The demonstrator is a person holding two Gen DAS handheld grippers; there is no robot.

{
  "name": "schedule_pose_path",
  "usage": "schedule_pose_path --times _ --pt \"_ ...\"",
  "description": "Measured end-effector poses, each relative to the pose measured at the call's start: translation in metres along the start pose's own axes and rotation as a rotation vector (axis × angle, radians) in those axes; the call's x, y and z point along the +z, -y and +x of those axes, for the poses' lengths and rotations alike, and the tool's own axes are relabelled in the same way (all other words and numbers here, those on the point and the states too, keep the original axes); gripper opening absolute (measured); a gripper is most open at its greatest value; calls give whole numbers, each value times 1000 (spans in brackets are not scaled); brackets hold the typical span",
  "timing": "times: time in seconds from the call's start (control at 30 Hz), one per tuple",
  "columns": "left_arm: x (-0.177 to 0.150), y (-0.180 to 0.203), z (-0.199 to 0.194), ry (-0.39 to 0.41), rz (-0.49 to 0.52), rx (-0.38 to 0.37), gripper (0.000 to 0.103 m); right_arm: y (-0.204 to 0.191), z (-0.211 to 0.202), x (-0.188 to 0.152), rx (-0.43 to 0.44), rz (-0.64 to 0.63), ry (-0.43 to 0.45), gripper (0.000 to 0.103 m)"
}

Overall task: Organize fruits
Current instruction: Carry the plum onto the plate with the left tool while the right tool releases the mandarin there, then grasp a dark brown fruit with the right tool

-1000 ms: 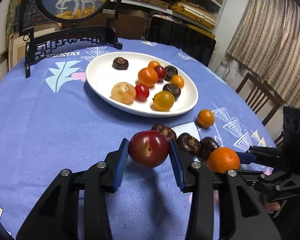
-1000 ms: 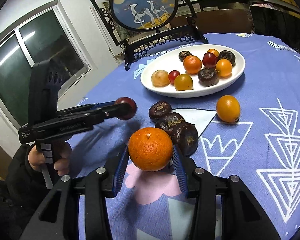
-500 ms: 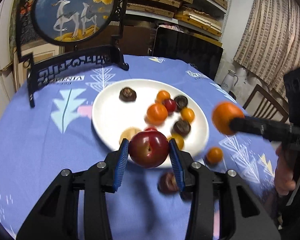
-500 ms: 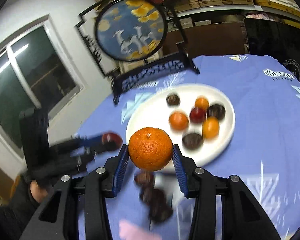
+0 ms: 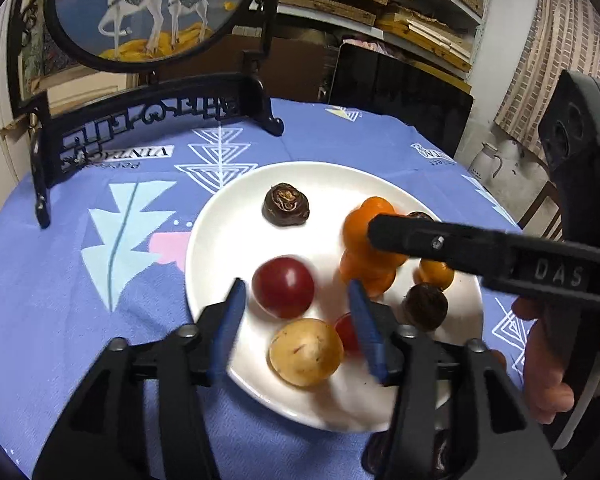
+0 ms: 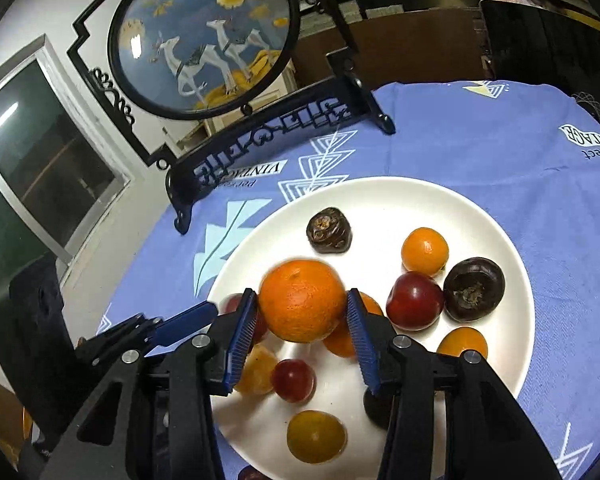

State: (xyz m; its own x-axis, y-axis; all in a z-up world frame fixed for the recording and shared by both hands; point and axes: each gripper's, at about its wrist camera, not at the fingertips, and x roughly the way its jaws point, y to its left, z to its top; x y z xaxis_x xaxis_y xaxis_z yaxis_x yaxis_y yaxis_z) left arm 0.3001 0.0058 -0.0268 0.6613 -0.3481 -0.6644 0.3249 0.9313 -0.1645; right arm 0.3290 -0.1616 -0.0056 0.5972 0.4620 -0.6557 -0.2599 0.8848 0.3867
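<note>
Both grippers are over the round white ceramic plate (image 5: 220, 216) right now, so this is the drop-off part of sorting the fruit. The left gripper (image 5: 296, 312) has its blue-padded jaws spread apart, and the dark red round plum (image 5: 283, 287) sits between them with a clear gap on each side. It looks like it's resting on the plate, though it's a bit blurred, so I can't swear it has settled.

The right gripper (image 6: 302, 320) looks closed on the big orange mandarin (image 6: 302, 300), pads against both sides, held above the plate's middle, near the other fruit.

What I'd do: bring the mandarin down low before letting go, and aim for the bare white patch next to the wrinkled dark brown chestnut-like fruit (image 6: 329, 231), not on top of the pile. Round stuff rolls, so open slowly and lift straight up. Same for the left side: back out along the fingers so a pad doesn't clip the plum or the pale yellow speckled fruit (image 5: 306, 352) right beside it.
</note>
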Motion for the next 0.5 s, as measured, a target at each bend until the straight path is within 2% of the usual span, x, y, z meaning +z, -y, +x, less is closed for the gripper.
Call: schedule_pose_path --times 0.1,0.2,0.27,0.4,0.5 --pt "-5 -1 -15 31 -10 -11 67 4 -21 -5 -5 2 34 50" --pt "-18 1 -28 36 4 -16 70 10 -45 -20 7 6 64 50" --pt "-36 7 -38 20 30 -31 71 17 -64 -39 9 8 81 50" --pt "-63 23 -45 -36 90 -52 80 36 -95 -89 0 25 117 50" --pt "-81 41 -46 -77 154 -69 82 49 -100 -115 -9 53 99 51"
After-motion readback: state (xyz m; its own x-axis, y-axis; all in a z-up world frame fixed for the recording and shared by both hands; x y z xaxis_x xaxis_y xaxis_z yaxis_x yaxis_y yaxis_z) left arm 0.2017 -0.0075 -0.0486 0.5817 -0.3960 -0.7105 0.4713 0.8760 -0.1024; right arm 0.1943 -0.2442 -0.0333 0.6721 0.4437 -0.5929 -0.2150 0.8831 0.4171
